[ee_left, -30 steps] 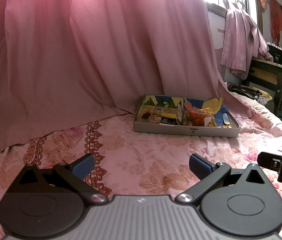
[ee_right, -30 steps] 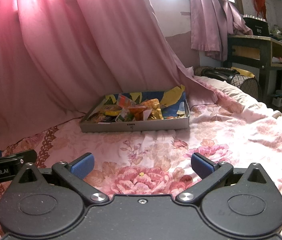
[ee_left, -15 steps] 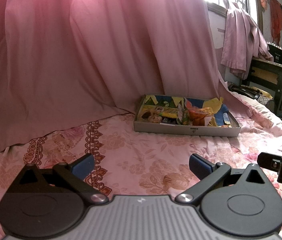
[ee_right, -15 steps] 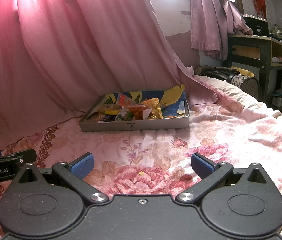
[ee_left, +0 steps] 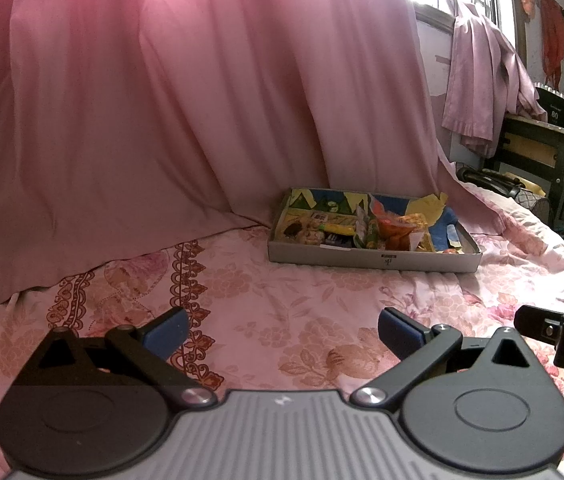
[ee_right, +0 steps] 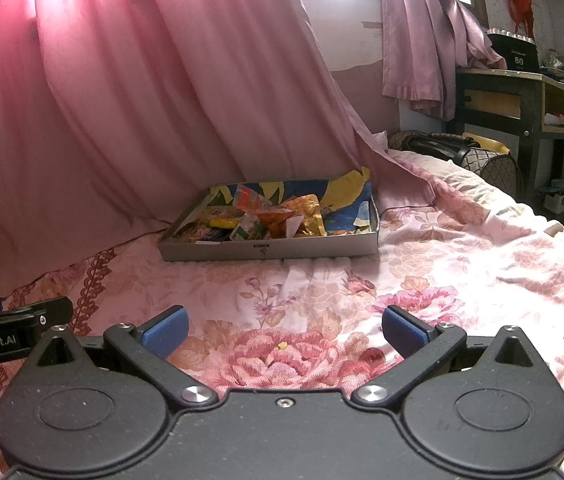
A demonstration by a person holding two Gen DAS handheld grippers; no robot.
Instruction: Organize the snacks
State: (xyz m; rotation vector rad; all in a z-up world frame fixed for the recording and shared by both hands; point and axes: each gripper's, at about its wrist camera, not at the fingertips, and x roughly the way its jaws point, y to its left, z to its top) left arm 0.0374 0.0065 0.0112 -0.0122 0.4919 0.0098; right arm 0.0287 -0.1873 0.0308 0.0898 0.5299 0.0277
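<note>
- Looking fwd, left wrist view: left gripper [ee_left: 282, 330] spread wide, empty, over floral bedsheet [ee_left: 282, 300]; snack tray [ee_left: 370, 258] well ahead, against pink curtain [ee_left: 161, 100]; desk [ee_left: 554, 144] far right.
- Right wrist view: right gripper [ee_right: 284, 330] also wide apart, nothing held; tray w/ snacks [ee_right: 265, 216] ahead-left on sheet.

You're in a home bedroom, floral bedsheet [ee_right: 422, 264] across the bed, pink curtain [ee_left: 169, 112] draped behind, garment [ee_right: 422, 40] hanging by the window, cluttered wooden desk [ee_right: 522, 92] at the bed's far right corner
</note>
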